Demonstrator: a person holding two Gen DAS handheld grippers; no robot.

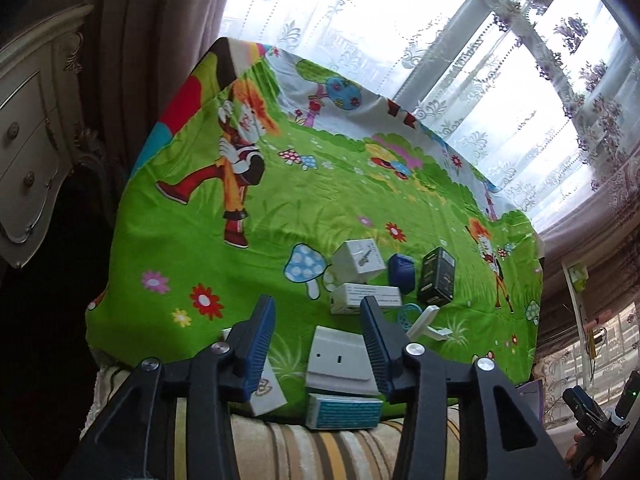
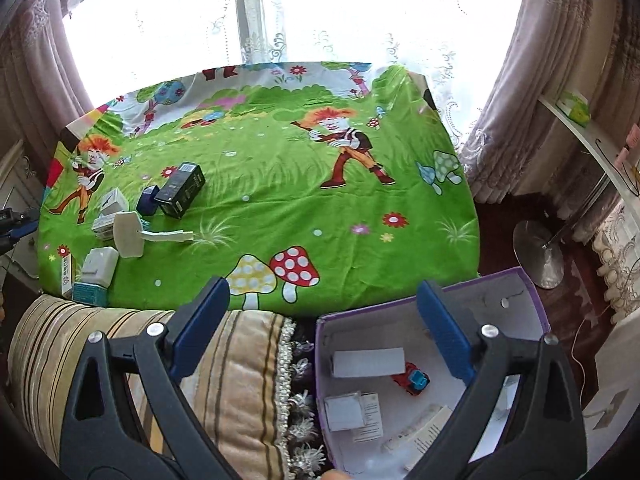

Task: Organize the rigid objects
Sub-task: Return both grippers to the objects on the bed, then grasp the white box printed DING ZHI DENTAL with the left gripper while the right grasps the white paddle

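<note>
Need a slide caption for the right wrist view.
Open right gripper above purple box holding sorted items; small boxes remain on cartoon cloth.

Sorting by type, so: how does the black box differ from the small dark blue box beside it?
The black box is longer and printed with labels; the dark blue box is smaller, squatter and plain. In the left wrist view the black one rises taller. Both rest on the green cloth, unheld.

Only "DAS" is legible, on the other tool (image 1: 592,426); print on the boxes is too small to read.
</note>
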